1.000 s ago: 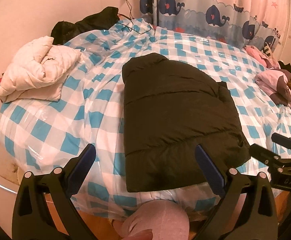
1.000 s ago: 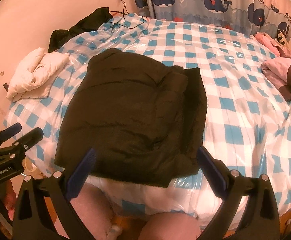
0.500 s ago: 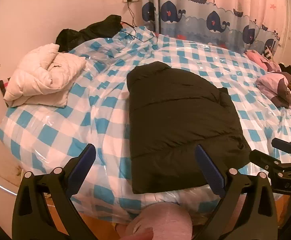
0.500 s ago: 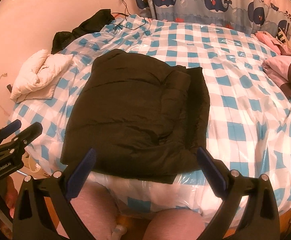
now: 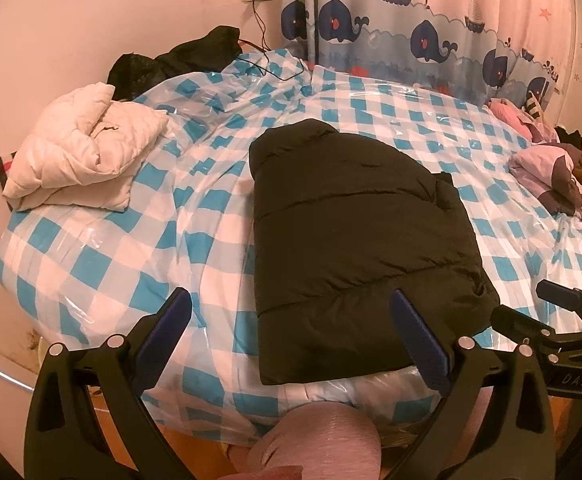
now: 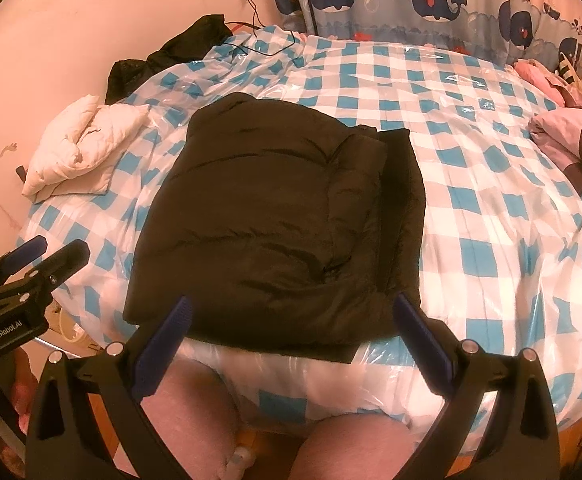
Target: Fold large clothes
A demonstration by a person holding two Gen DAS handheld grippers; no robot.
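Observation:
A black puffer jacket (image 5: 355,236) lies folded into a rectangle on the blue-and-white checked bed (image 5: 103,264), near its front edge. It also shows in the right wrist view (image 6: 275,216). My left gripper (image 5: 291,332) is open and empty, held back off the bed's front edge, left of the jacket's near hem. My right gripper (image 6: 291,332) is open and empty, just in front of the jacket's near edge. Each gripper shows in the other's view: the right gripper (image 5: 563,320) and the left gripper (image 6: 31,264).
A folded white puffer jacket (image 5: 79,156) lies at the bed's left. A black garment (image 5: 179,56) sits at the back left by the wall. Pink and purple clothes (image 5: 547,176) are piled at the right. A whale curtain (image 5: 431,36) hangs behind. The person's knees (image 6: 195,412) are below the bed edge.
Both grippers have drawn back and risen from the bed, so the jacket sits farther off in both views. The jacket has not moved.

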